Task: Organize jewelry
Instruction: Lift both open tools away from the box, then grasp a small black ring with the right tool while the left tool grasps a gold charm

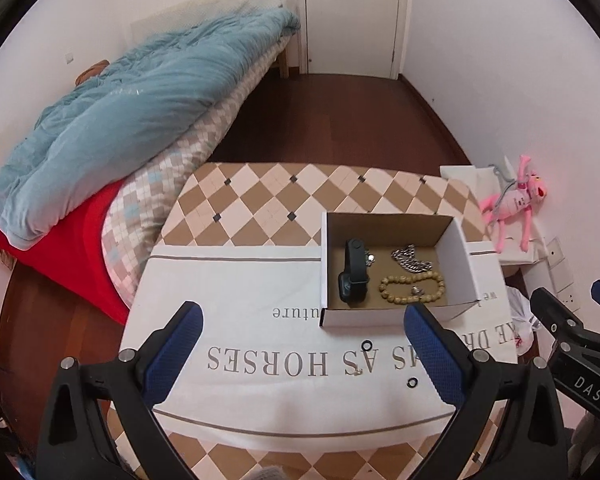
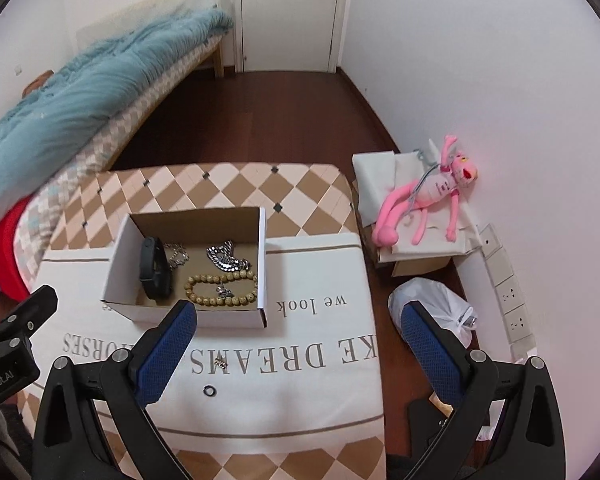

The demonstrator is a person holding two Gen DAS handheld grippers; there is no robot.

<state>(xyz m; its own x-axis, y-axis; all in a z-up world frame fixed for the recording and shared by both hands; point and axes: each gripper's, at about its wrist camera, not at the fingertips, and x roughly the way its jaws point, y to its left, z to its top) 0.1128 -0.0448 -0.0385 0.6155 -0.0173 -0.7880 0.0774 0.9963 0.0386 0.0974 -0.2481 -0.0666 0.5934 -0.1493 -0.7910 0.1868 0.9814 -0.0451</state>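
An open cardboard box (image 1: 456, 256) (image 2: 118, 264) stands on a white printed cloth. It holds a black smartwatch (image 1: 354, 276) (image 2: 154, 268), a silver chain (image 1: 412, 260) (image 2: 226, 258), a wooden bead bracelet (image 1: 412, 288) (image 2: 220, 288) with a small silver piece inside its loop, and another thin silver chain (image 2: 178, 256). On the cloth in front of the box lie two black rings (image 1: 366, 345) (image 1: 412, 382) (image 2: 209, 391) and a small silver earring (image 2: 221, 363). My left gripper (image 1: 304, 348) is open and empty above the cloth. My right gripper (image 2: 300, 348) is open and empty.
The cloth (image 1: 236, 280) covers a checkered table (image 1: 268, 196). A bed with a blue quilt (image 1: 132, 112) is to the left. A pink plush toy (image 2: 424, 204) lies on a box at the right wall, with a white plastic bag (image 2: 436, 304) on the floor.
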